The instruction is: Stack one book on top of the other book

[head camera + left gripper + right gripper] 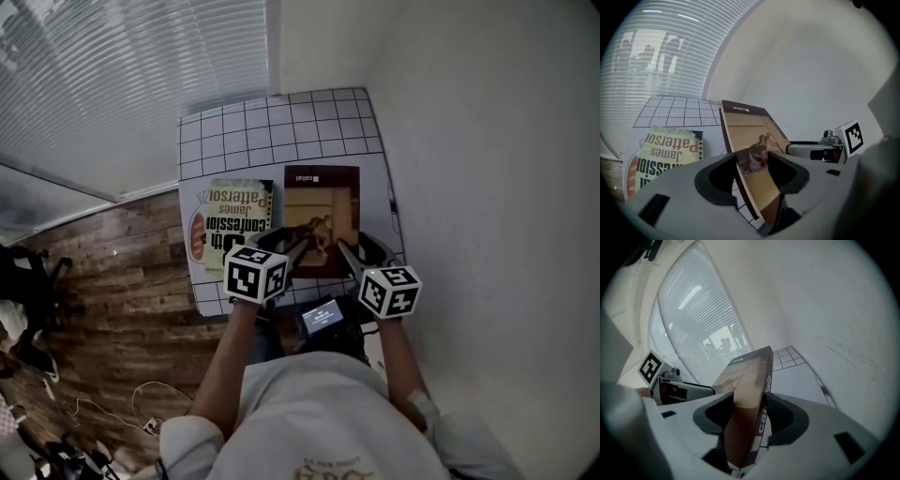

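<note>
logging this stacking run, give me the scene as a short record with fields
surface: white table with a grid pattern
brown book: on the right side of the table, its near end gripped by both tongs
paperback: lying flat, cover up, left of the brown book, not under it
left tongs: shut on the brown book's near left part
right tongs: shut on the brown book's near right part, by the spine
stack: not yet made, books side by side
</note>
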`<state>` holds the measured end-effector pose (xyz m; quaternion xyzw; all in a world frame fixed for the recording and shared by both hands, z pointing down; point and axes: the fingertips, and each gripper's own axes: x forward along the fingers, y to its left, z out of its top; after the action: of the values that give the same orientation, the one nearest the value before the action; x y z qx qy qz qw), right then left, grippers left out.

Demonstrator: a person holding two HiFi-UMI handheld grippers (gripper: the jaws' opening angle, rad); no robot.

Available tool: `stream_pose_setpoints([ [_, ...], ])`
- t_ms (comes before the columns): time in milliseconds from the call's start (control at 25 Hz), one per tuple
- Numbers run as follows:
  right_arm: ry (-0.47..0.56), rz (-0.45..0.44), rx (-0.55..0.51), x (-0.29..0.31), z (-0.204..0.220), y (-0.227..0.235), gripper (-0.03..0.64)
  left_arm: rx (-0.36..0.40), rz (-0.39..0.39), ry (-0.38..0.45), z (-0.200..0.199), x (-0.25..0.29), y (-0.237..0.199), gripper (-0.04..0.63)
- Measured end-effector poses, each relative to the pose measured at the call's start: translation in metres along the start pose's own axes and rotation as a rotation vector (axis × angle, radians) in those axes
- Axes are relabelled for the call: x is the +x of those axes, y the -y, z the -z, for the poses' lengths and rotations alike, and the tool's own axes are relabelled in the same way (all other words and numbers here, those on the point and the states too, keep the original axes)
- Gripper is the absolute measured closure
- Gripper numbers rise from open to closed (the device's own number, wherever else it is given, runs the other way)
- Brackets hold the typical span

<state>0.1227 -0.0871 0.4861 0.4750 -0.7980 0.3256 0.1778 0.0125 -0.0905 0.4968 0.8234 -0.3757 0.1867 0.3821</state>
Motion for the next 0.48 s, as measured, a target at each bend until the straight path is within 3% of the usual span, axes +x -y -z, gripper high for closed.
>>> stream_pose_setpoints([
  [480, -0.013, 0.030, -0.008, 0.010, 0.020, -0.048, 0.391, 0.003, 0.059, -0.035, 0.020, -0.036, -0.031, 0.385],
])
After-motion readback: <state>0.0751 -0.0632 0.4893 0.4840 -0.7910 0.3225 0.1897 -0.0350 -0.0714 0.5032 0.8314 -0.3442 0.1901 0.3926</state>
